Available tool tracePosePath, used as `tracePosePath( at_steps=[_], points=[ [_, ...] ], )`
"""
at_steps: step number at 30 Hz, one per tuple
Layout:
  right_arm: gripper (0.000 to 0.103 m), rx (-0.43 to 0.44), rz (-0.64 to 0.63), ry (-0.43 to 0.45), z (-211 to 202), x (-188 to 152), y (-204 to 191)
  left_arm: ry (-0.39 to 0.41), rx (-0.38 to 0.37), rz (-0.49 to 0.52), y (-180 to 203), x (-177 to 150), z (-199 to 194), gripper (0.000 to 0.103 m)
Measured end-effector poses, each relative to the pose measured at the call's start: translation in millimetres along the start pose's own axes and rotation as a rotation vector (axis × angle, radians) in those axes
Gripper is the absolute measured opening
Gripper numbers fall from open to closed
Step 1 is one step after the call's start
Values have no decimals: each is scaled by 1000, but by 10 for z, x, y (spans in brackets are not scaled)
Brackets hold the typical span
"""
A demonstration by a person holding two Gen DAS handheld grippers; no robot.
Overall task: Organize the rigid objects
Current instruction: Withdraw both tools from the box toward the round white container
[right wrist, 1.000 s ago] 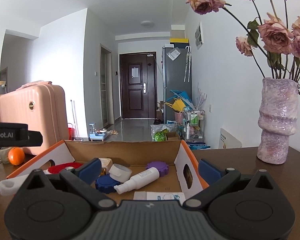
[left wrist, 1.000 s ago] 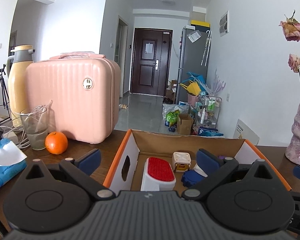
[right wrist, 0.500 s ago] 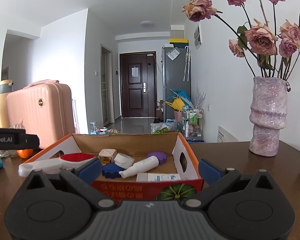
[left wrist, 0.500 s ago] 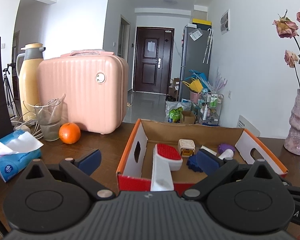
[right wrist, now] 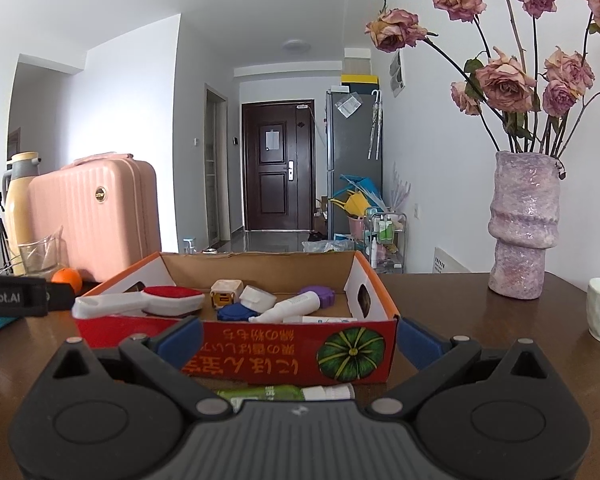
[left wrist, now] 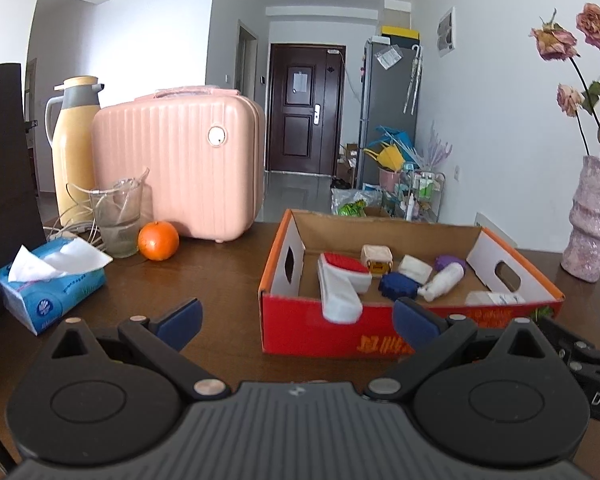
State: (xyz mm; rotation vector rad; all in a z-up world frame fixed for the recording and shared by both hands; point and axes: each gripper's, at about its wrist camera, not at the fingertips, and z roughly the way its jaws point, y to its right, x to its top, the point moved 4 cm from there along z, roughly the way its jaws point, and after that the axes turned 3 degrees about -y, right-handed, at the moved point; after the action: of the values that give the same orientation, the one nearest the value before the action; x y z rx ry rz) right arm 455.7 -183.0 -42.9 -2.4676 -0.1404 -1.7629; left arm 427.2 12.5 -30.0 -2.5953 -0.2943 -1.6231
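In front of both spread grippers (left wrist: 296, 316) (right wrist: 300, 336) sits the filled box (right wrist: 260, 352).

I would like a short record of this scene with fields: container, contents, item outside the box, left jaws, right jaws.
container: cardboard box on the table
contents: red brush, blue cap, white bottle, purple cap, small boxes
item outside the box: green tube, at the box's near wall
left jaws: left gripper open, empty
right jaws: right gripper open, empty
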Motion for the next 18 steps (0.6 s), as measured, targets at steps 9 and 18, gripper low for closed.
tracePosePath(
  at_steps=[9,18],
  points=[
    [103,0,0,-22,-195,-105,-13,-40,-22,21,-29,-195,-145,103],
    [103,-14,8,-52,-294,-199,-1,-102,-56,45,-68,-377,-203,103]
  ],
)
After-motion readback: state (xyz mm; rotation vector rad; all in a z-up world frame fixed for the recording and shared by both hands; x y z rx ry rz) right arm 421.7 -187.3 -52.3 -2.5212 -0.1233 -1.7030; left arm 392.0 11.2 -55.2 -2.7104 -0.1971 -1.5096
